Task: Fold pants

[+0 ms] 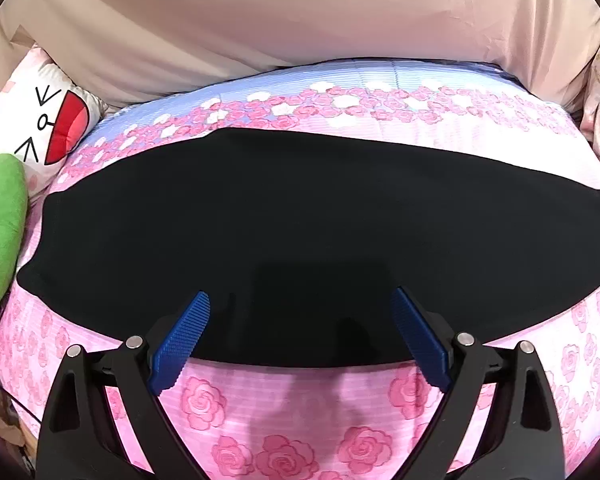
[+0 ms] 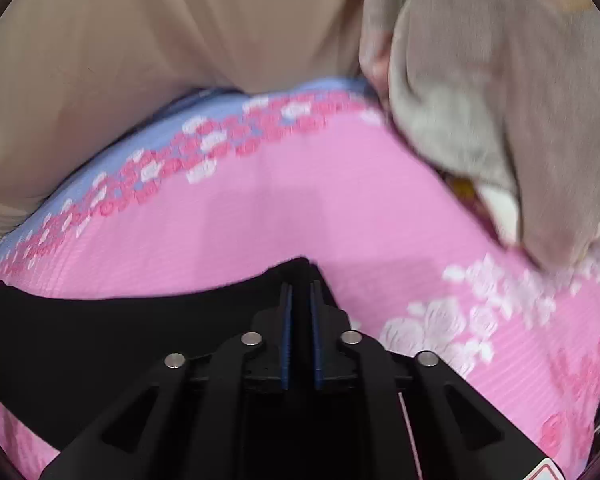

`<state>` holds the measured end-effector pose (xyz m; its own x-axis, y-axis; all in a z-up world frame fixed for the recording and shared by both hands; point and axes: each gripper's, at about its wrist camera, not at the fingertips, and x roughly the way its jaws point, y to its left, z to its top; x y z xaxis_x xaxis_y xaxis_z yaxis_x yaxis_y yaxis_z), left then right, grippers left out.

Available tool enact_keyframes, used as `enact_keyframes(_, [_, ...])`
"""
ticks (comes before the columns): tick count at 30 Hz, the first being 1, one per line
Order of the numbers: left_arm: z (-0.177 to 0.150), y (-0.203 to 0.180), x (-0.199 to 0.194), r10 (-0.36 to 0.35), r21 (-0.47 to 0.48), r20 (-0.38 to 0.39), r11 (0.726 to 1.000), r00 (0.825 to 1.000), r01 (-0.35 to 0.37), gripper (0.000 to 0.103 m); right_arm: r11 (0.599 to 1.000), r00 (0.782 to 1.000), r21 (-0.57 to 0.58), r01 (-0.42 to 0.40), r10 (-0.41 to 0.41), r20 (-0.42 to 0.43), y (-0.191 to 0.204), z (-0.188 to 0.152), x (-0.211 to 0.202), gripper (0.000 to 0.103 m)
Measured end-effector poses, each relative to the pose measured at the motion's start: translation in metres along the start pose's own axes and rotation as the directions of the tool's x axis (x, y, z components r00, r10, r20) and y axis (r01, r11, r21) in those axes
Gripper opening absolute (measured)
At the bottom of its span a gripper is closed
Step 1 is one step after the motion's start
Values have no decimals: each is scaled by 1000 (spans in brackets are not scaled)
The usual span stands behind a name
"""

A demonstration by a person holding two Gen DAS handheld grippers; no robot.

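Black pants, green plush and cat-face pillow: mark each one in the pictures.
black pants [image 1: 300, 216]: left wrist view, middle of the spread cloth.
green plush [image 1: 0, 228]: left wrist view, middle of its visible body.
cat-face pillow [image 1: 48, 120]: left wrist view, on the printed face.

1. The pants [image 1: 300, 216] are plain black, spread flat in a wide band across the middle of the left wrist view.
2. In the right wrist view they fill the lower left.
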<state>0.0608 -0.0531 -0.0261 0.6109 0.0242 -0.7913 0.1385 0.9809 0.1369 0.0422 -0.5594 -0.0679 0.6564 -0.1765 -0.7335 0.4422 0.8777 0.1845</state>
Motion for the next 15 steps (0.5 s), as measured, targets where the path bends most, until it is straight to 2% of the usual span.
enact_keyframes(1, [0, 2, 1, 4, -1, 0, 1000, 1000, -4, 90, 1000, 1000, 6, -8, 8, 29, -3, 1, -3, 6])
enact_keyframes(3, [2, 4, 6, 9, -8, -10, 1000, 1000, -10, 90, 998, 1000, 55, -26, 27, -12, -16, -1, 15, 6])
enact_keyframes(4, [3, 4, 8, 6, -12, -16, 1000, 1000, -6, 90, 996, 999, 73, -51, 51, 1, -20, -2, 12, 13])
enact_keyframes(6, [3, 5, 10, 4, -12, -15, 1000, 1000, -4, 90, 993, 999, 109, -44, 42, 21, -24, -6, -7, 27])
enact_keyframes(9, [3, 5, 10, -12, -5, -12, 1000, 1000, 12, 90, 983, 994, 165, -74, 60, 88, -35, -28, -42, 47])
enact_keyframes(11, [1, 5, 12, -21, -2, -15, 1000, 1000, 21, 90, 973, 995, 211, -98, 88, 54, -44, -46, -45, 51])
enact_keyframes(13, [0, 5, 13, -27, 0, -19, 1000, 999, 27, 90, 971, 997, 228, -76, 81, -13, -47, -60, -34, 51])
enact_keyframes(15, [-3, 6, 13, -36, -3, -21, 999, 999, 36, 90, 973, 996, 215, -87, 90, -2, -44, -64, -35, 52])
